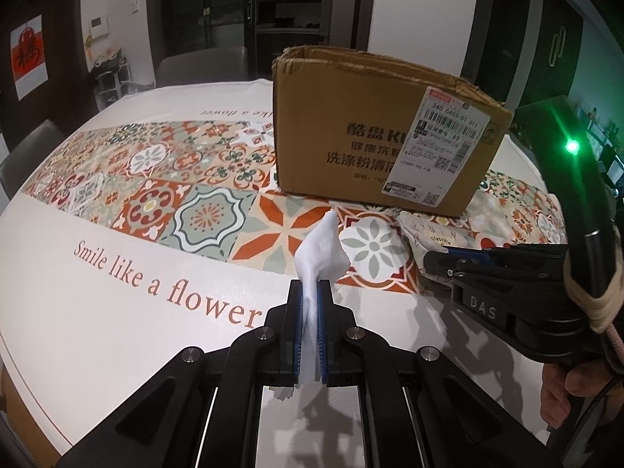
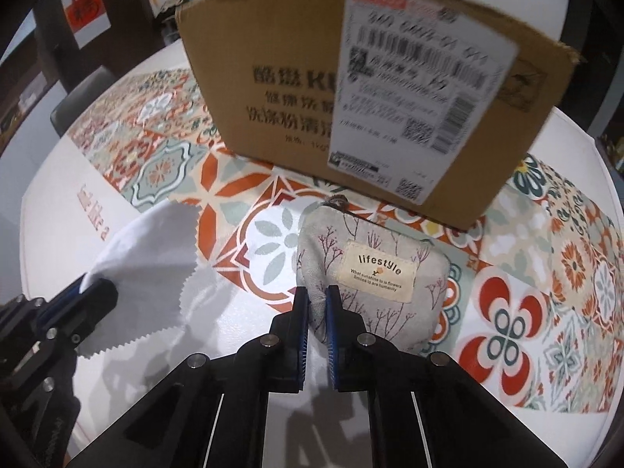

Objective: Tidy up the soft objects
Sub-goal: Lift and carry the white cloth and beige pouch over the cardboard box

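My left gripper (image 1: 311, 284) is shut on a white cloth (image 1: 321, 249) with zigzag edges, held up above the table. The right wrist view shows the same cloth (image 2: 156, 249) hanging from the left gripper (image 2: 91, 284) at the left. A grey floral fabric pouch (image 2: 374, 269) with a "lifestyle" label lies in front of an open cardboard box (image 2: 273, 78). My right gripper (image 2: 316, 292) is shut on the pouch's near left corner. In the left wrist view the pouch (image 1: 425, 234) and right gripper (image 1: 433, 263) sit at the right, below the box (image 1: 351, 136).
The round table wears a white cloth (image 1: 117, 234) with a patterned tile band and lettering. Grey chairs (image 1: 202, 66) stand at its far side and another chair (image 1: 31, 148) at the left. A hand (image 1: 561, 394) holds the right gripper's handle.
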The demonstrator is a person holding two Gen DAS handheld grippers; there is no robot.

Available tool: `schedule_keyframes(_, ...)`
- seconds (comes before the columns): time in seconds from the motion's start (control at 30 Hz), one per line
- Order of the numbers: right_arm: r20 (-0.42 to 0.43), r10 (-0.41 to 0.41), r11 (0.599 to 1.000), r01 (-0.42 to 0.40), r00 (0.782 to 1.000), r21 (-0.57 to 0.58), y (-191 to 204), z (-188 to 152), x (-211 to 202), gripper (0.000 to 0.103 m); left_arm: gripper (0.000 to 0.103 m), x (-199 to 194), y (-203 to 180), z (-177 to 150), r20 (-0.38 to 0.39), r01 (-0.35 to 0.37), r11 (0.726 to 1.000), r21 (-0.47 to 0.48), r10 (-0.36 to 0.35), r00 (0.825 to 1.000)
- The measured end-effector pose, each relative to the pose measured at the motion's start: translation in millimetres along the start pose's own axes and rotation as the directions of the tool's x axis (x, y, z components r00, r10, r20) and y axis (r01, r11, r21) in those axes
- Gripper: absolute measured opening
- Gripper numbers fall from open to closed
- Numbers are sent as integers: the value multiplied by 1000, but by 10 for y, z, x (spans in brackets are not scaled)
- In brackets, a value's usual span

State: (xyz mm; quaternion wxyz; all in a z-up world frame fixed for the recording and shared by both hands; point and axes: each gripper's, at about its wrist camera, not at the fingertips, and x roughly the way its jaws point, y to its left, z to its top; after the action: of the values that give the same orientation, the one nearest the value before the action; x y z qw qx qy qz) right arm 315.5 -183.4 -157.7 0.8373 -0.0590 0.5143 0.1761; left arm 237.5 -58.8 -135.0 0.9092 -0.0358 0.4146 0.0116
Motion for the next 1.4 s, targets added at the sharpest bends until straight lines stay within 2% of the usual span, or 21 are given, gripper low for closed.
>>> schedule_keyframes(0.53,133,-16,996,5,991,87,-34,29,-641,10,9,-346,-102,253,93,49,996,75,-56,994)
schedule_keyframes(0.9,219,-43,993,18,975,114,34,74,-1045,10,9,-561,-104,484,158,91,988,125,-110,981)
schedule_keyframes(1.1,275,-60,990,21,960,142,58,130,-1269,10,9,-691,-102,653,205,114,981,156,-145,968)
schedule_keyframes(1.4,387,-100,985,36,917,172,111,300,-1647,10,9,-897,-91,963,301,128,967,222,-193,934)
